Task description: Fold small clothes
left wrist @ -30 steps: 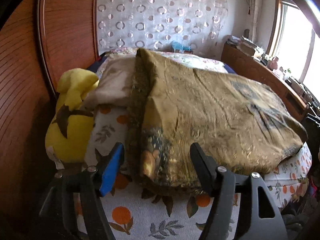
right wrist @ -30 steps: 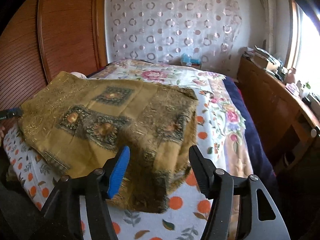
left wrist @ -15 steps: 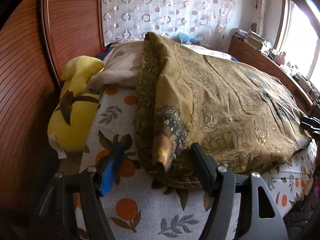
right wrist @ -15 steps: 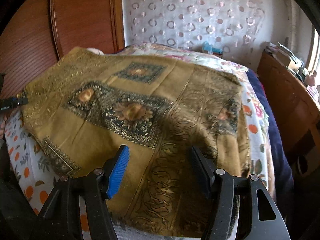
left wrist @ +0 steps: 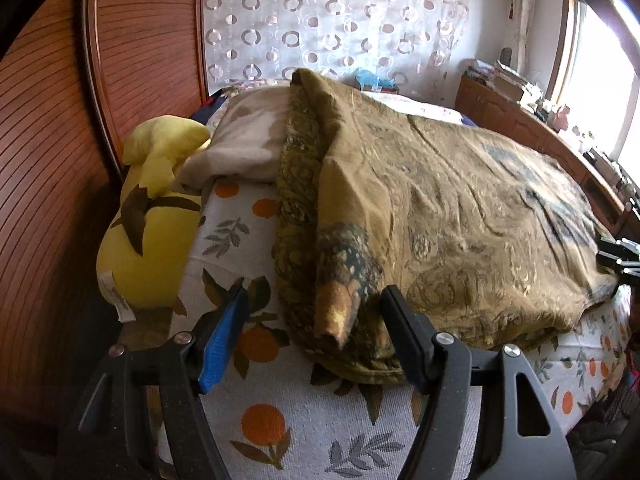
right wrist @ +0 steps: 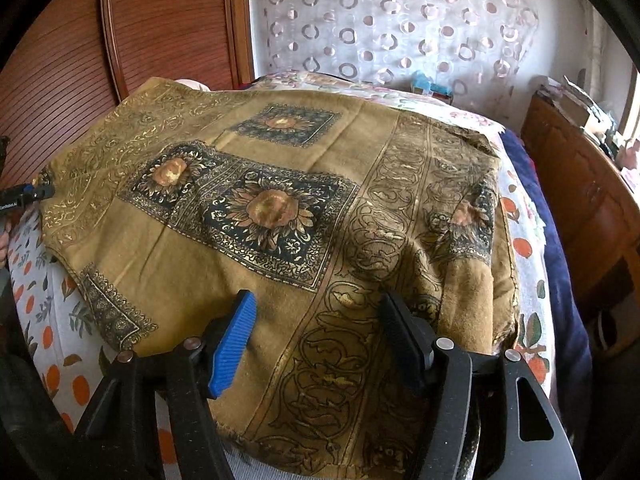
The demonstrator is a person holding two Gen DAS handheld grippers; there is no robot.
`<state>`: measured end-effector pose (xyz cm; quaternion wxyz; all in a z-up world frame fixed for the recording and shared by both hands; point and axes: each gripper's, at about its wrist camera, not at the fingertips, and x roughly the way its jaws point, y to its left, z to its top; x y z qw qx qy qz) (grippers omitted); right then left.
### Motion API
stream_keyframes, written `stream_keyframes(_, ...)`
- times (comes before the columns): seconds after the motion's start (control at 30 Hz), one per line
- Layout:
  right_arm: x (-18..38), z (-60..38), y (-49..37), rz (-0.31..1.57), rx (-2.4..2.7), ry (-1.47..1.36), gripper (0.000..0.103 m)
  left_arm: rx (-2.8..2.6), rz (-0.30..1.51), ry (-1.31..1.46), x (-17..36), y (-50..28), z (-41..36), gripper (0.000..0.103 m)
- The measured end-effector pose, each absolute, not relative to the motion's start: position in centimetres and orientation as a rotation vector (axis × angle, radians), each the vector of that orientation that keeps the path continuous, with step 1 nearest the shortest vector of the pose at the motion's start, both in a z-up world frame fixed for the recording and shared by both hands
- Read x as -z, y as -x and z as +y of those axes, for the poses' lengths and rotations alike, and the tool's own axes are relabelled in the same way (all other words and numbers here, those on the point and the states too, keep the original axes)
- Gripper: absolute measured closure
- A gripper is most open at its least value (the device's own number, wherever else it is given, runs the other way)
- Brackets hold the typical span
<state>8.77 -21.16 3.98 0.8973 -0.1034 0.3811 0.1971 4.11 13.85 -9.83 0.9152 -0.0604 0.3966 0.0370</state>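
Both grippers spread at the cloth's near edge

My left gripper [left wrist: 314, 328] straddled a folded corner of the cloth [left wrist: 460, 220]; my right gripper [right wrist: 316, 340] was opening above it, not pinching.

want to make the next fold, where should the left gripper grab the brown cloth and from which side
Probably the loose folded-over corner of the brown cloth, the flap pointing toward the left gripper. Come straight in from the near edge of the bed, low. The flap stands proud of the layers beneath and sits between the open jaws.

Window [left wrist: 600, 68] glare, fisheye-warped edges
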Motion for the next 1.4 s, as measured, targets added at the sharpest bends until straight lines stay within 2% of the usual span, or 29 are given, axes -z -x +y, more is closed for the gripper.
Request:
stream_keyframes(0.33,-4.3,-21.4,-8.4,0.788,-0.410,0.212,0.036,-0.074,0.784,0.147,9.0,-4.6,14.7,0.033)
stream_keyframes(0.4,-4.2,-21.4,-8.4,0.788,-0.410,0.211,0.036,-0.053,0.791,0.137,9.1,-5.0,14.5,0.040)
stream_keyframes(0.67,-4.2,-21.5,-8.4,0.788,-0.411,0.211,0.036,-0.040,0.849,0.117,9.8,-6.5,14.1,0.047)
stream_keyframes(0.83,-4.2,-21.5,-8.4,0.788,-0.412,0.211,0.036,-0.023,0.867,0.119,10.1,-6.8,14.0,0.055)
stream_keyframes(0.93,-4.2,-21.5,-8.4,0.788,-0.412,0.211,0.035,-0.004,0.867,0.122,10.0,-6.8,13.8,0.069)
stream_keyframes(1.0,-4.2,-21.5,-8.4,0.788,-0.412,0.211,0.036,0.017,0.866,0.127,9.9,-6.7,13.4,0.085)
stream_keyframes(1.07,-4.2,-21.6,-8.4,0.788,-0.412,0.211,0.036,0.009,0.829,0.117,9.2,-6.4,12.9,0.093)
stream_keyframes(1.17,-4.2,-21.6,-8.4,0.788,-0.413,0.211,0.036,0.015,0.738,0.100,6.8,-5.2,11.5,0.094)
stream_keyframes(1.4,-4.2,-21.6,-8.4,0.788,-0.414,0.211,0.035,0.090,0.652,0.078,3.3,-4.5,8.3,0.094)
